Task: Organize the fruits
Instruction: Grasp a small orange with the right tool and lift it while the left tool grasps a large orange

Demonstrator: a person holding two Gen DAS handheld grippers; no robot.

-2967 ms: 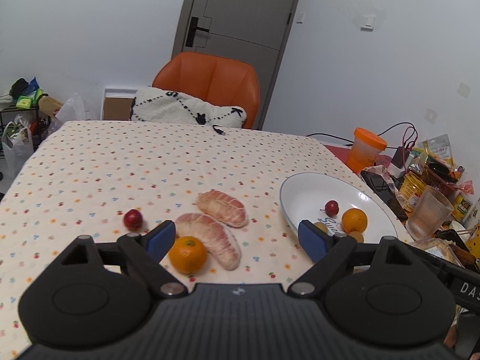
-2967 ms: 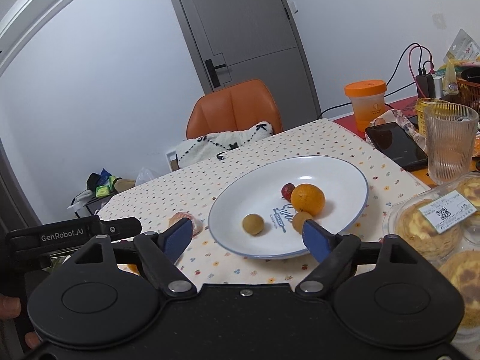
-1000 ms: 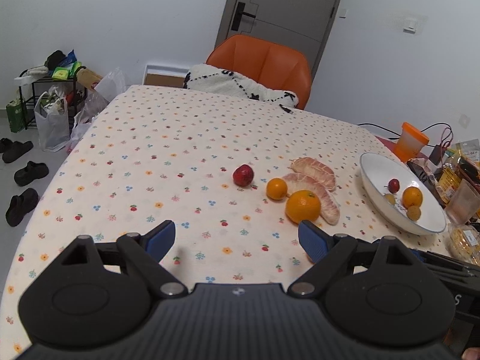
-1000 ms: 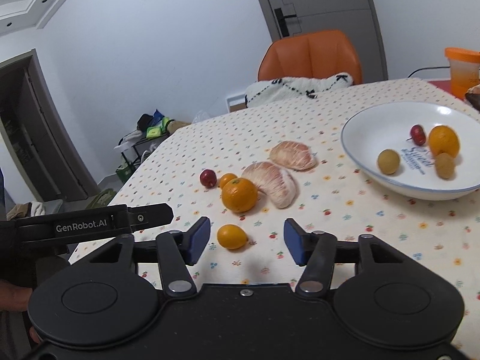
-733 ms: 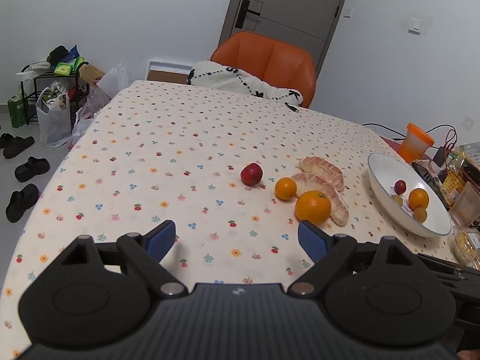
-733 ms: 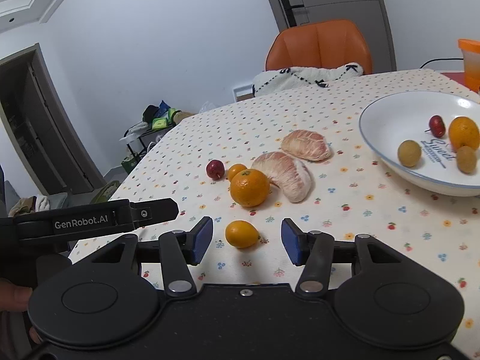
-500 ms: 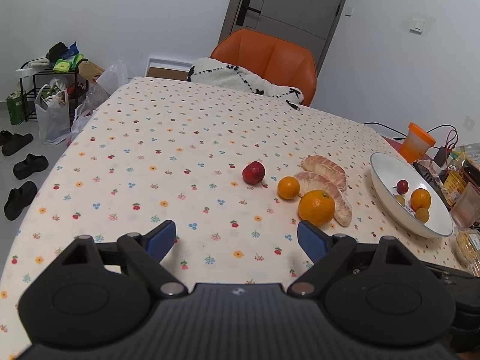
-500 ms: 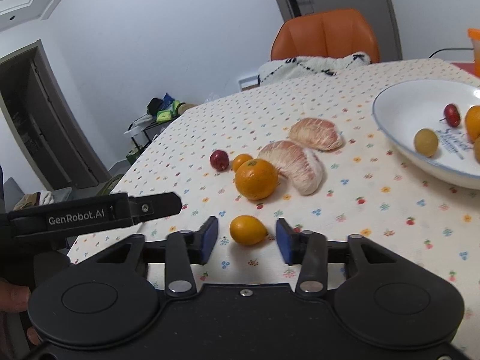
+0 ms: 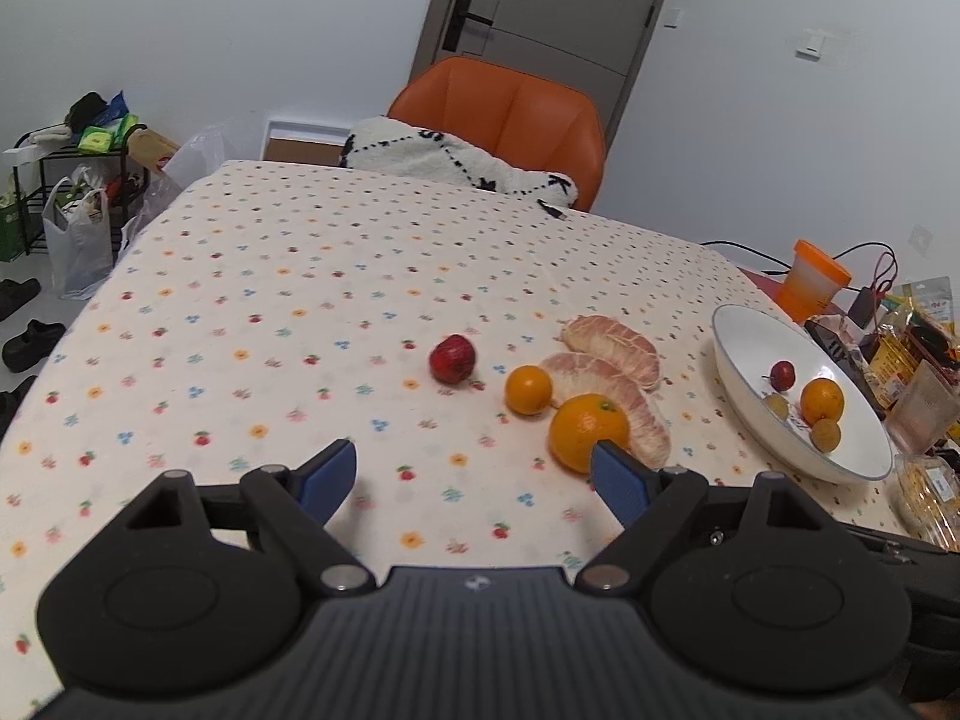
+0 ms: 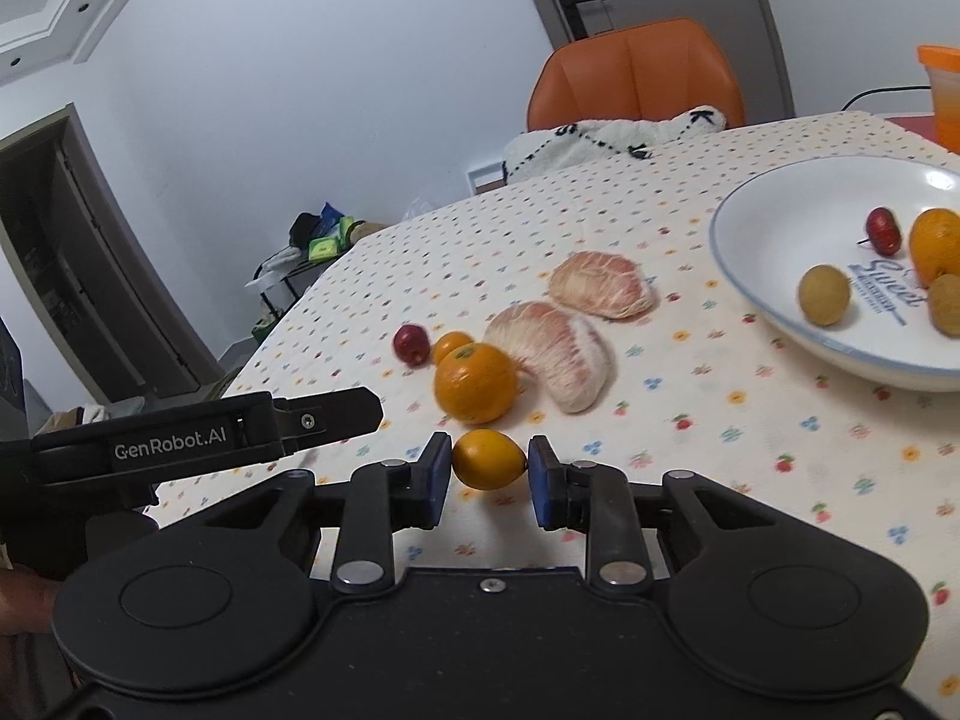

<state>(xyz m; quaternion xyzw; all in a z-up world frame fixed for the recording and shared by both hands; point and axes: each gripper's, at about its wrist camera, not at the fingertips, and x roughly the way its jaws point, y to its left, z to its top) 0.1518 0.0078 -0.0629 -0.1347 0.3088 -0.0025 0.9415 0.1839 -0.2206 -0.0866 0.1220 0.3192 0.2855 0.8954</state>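
The right claw seemed clamped on the small oval yellow-orange citrus, long axis crosswise between its pads; the left claw gaped empty.

Looks like I'm in somebody's home, dining corner: flowery tablecloth, an orange chair at 12 o'clock by a grey door, shoes and shopping bags at 9 o'clock, snacks at 3.
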